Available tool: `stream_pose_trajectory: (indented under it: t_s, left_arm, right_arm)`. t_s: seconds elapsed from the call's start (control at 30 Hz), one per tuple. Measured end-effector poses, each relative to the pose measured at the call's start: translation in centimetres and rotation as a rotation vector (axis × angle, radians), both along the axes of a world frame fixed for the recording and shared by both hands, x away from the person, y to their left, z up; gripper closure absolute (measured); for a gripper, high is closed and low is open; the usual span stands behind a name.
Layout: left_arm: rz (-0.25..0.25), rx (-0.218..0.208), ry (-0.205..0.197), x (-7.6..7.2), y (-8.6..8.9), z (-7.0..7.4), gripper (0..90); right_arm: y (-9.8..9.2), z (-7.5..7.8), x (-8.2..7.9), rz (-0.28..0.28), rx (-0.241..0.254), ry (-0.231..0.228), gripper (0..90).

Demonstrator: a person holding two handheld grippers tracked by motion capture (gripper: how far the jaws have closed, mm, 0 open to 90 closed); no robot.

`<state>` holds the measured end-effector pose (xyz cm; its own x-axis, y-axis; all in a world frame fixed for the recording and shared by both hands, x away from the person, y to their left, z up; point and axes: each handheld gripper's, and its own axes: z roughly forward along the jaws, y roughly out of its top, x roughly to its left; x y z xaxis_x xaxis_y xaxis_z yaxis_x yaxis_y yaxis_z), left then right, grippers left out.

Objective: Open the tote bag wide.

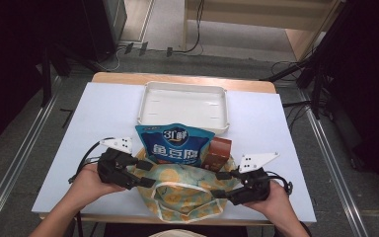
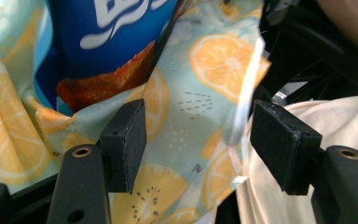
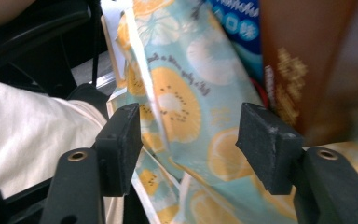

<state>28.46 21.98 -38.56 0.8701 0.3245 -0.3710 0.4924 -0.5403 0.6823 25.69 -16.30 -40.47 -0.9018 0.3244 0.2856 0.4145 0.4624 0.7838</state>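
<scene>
A cloth bag printed with orange slices lies at the table's front edge. A blue snack packet and a brown box stick out of its far opening. My left gripper is at the bag's left side and my right gripper at its right side. In the left gripper view the gripper stands open, with the bag's cloth behind the gap and the blue packet beyond. In the right gripper view the gripper is open too, the bag's hem loose between the pads, the brown box to the right.
A white tray with nothing in it stands at the back middle of the white table. A person's forearms come in from the bottom edge. Cables and stands lie on the floor around the table.
</scene>
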Motion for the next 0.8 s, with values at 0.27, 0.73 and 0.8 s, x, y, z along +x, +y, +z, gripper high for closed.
stream_pose_trajectory:
  t_s: [0.27, 0.73, 0.8]
  left_arm:
    - [0.033, 0.034, 0.023, 0.4, 0.0, -1.4, 69.8]
    - [-0.015, -0.02, 0.046, -0.9, 1.1, -0.7, 90.0]
    - [-0.017, -0.023, 0.048, -1.3, 1.2, -0.7, 90.0]
  right_arm:
    - [0.8, -1.4, -0.1, -0.037, -0.059, 0.004, 80.7]
    - [0.6, -1.2, -0.4, 0.027, -0.04, 0.061, 90.0]
    - [0.6, -1.3, -0.5, 0.03, -0.036, 0.069, 90.0]
